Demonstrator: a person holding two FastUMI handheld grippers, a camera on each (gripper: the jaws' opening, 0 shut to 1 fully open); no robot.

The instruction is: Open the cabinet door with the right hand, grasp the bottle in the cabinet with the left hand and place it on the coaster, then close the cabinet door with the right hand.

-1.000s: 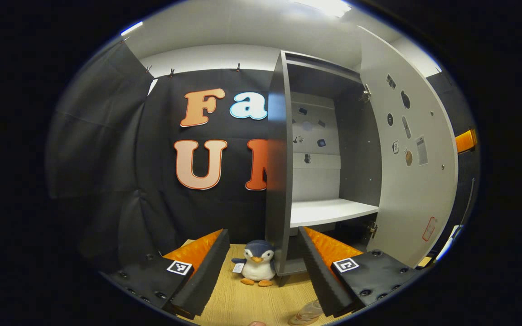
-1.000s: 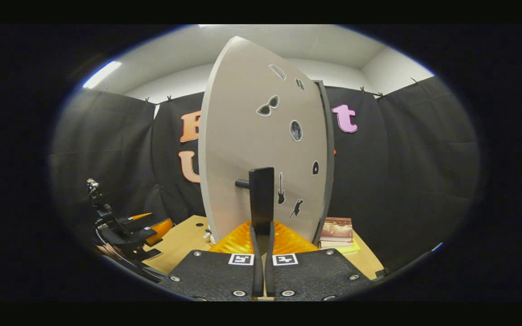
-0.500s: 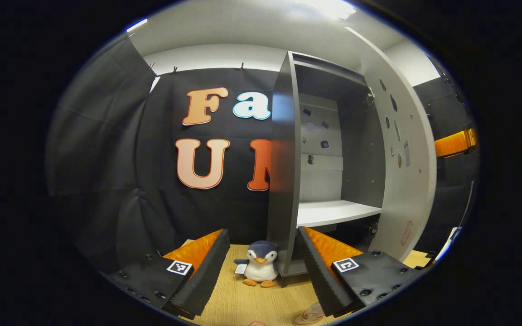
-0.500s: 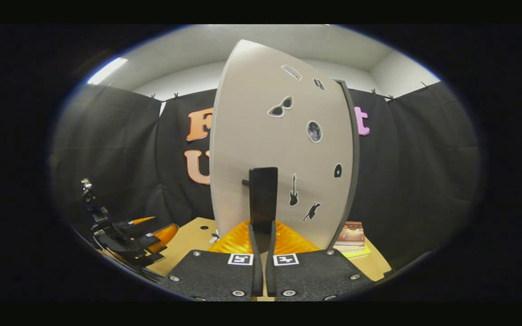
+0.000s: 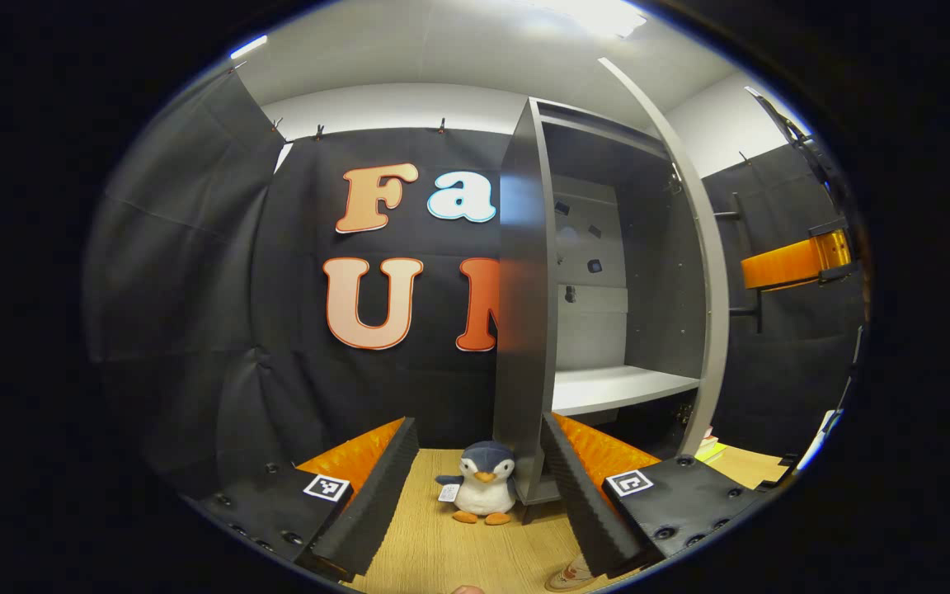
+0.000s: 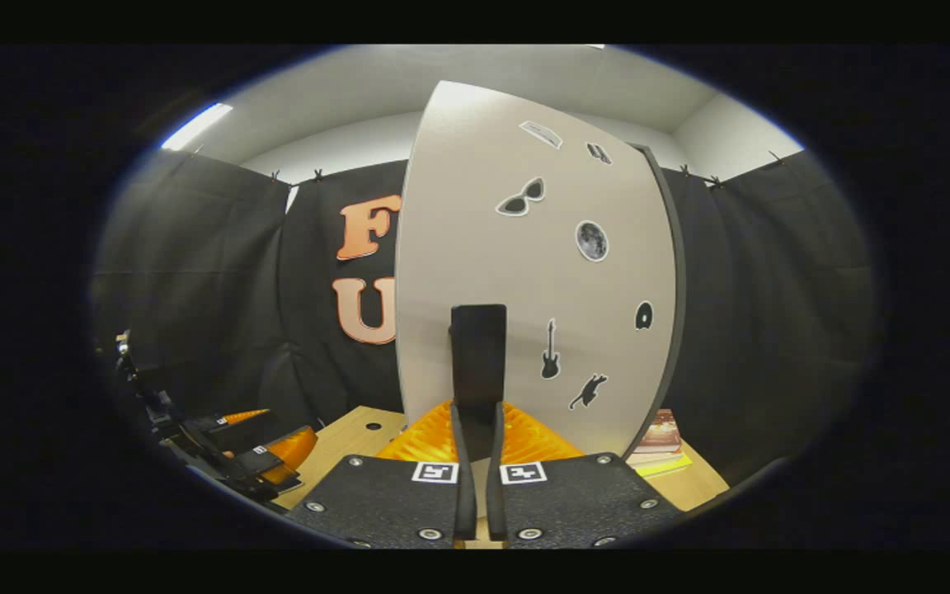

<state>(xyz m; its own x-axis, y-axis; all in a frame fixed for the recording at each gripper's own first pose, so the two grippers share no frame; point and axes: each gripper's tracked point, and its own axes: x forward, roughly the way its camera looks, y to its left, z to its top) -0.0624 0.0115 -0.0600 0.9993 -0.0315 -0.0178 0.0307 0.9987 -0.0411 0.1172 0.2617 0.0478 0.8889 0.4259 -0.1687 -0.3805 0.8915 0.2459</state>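
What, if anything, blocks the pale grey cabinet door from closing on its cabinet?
Nothing visible does: the pale grey cabinet door stands ajar from the dark grey cabinet, and the left gripper sits apart, off to its left.

Ceiling light overhead – sharp, edges fisheye-bent.

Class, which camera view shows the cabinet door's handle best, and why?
The right gripper view: the handle stands upright at centre, clamped in the right gripper, on the door. The left gripper view shows the door edge-on, with the handle as a thin dark bar beyond it.
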